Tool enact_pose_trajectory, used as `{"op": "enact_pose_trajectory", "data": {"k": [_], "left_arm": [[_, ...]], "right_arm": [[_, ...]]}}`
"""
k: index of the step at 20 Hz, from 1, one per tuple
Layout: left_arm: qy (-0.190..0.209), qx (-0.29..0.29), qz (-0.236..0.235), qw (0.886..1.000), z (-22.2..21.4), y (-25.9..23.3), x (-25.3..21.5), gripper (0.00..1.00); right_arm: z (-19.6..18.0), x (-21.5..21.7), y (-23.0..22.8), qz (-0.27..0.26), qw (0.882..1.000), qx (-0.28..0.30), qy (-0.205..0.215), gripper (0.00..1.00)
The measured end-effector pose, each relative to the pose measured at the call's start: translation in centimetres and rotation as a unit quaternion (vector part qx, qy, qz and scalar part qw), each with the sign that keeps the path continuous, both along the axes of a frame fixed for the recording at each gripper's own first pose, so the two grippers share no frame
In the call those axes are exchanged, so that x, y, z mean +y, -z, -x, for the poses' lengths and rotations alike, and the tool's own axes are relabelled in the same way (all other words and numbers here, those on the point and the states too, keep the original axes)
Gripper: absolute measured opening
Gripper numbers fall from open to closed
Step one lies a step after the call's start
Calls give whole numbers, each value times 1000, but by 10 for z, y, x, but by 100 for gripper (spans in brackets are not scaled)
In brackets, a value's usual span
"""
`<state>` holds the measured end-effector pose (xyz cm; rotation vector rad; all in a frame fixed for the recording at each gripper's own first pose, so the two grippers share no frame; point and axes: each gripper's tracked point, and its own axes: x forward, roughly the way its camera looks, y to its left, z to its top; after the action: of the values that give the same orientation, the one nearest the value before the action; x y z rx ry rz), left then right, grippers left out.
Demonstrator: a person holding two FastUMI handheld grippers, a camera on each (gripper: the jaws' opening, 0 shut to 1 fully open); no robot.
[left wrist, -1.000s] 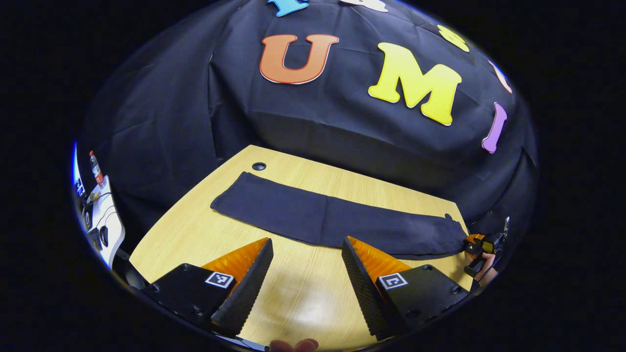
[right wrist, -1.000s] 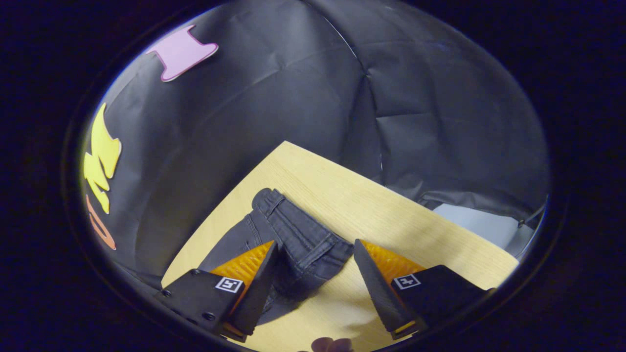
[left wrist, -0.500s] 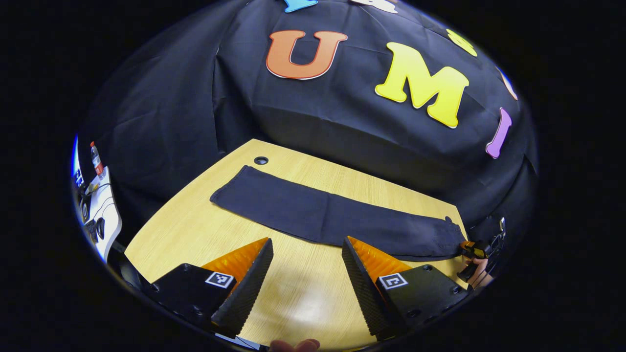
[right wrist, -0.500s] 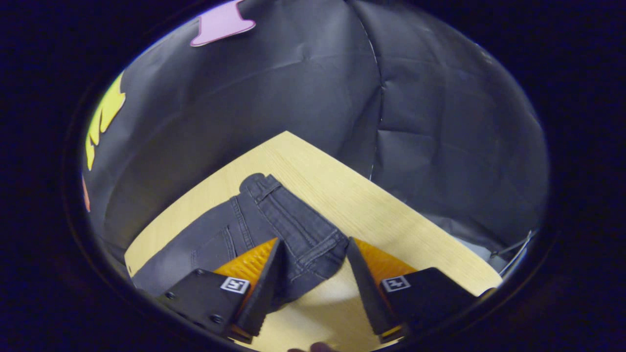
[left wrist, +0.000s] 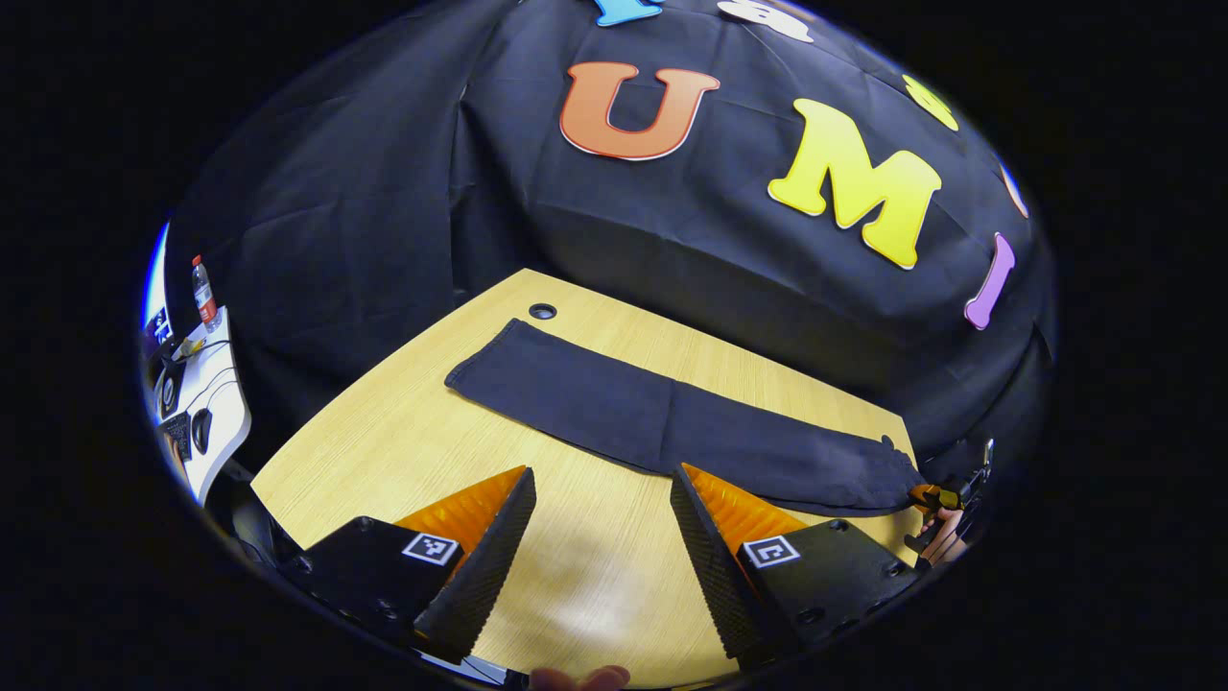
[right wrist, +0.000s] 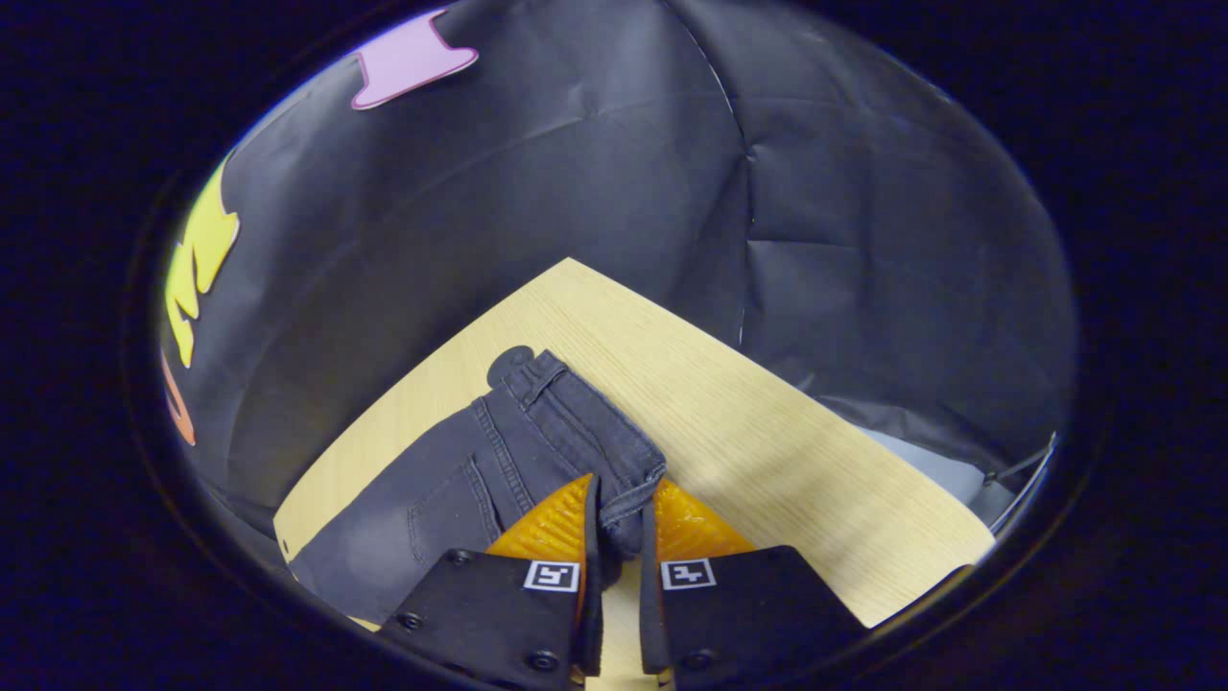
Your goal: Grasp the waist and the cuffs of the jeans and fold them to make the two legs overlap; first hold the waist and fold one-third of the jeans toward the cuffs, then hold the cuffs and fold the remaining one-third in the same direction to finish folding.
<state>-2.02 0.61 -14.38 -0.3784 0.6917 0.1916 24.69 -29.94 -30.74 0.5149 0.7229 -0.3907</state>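
Dark jeans (left wrist: 672, 427) lie flat across the wooden table (left wrist: 403, 451), legs stacked, cuffs at the far left near a cable hole and waist at the right end. My left gripper (left wrist: 600, 547) hangs open over bare wood on the near side of the legs, touching nothing. In the right gripper view the waistband (right wrist: 576, 422) with its belt loops lies just ahead, and my right gripper (right wrist: 619, 542) is shut on its near corner. In the left gripper view that right gripper (left wrist: 935, 499) is seen small at the waist end, held by a hand.
A round cable hole (left wrist: 542, 311) sits in the table by the cuffs. A white desk (left wrist: 197, 403) with a bottle and cables stands off the table's left edge. Black cloth walls close in behind the table, whose right edge (right wrist: 863, 451) runs near the waist.
My right gripper has closed from wide open onto the near corner of the waistband. The left gripper stayed open and its view shifted slightly, the jeans now sitting a little more to the right.
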Motion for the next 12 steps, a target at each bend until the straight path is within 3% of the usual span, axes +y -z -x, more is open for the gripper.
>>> {"op": "enact_pose_trajectory", "data": {"k": [3, 4, 6, 8, 9, 10, 12], "left_arm": [[-9, -8, 5, 1000, 7, -1, 10, 92], [-12, -11, 7, 1000, 9, -1, 14, 92], [-18, -16, 13, 1000, 13, -2, 22, 92], [-23, -24, 14, 999, 13, -3, 29, 92], [-26, -28, 14, 999, 15, -3, 34, 92], [-30, -32, 15, 999, 14, -3, 39, 92], [-40, -39, 23, 998, 16, -2, 49, 92]], "right_arm": [[0, 6, -35, 20, 999, -27, -17, 17], [2, 16, -50, 36, 998, -36, -29, 12], [-2, 38, -90, 72, 994, -67, -55, 16], [8, 67, -129, 112, 984, -102, -91, 12], [14, 83, -147, 128, 979, -118, -110, 16], [17, 98, -167, 141, 972, -132, -130, 12], [22, 131, -200, 165, 959, -157, -169, 16]]}}
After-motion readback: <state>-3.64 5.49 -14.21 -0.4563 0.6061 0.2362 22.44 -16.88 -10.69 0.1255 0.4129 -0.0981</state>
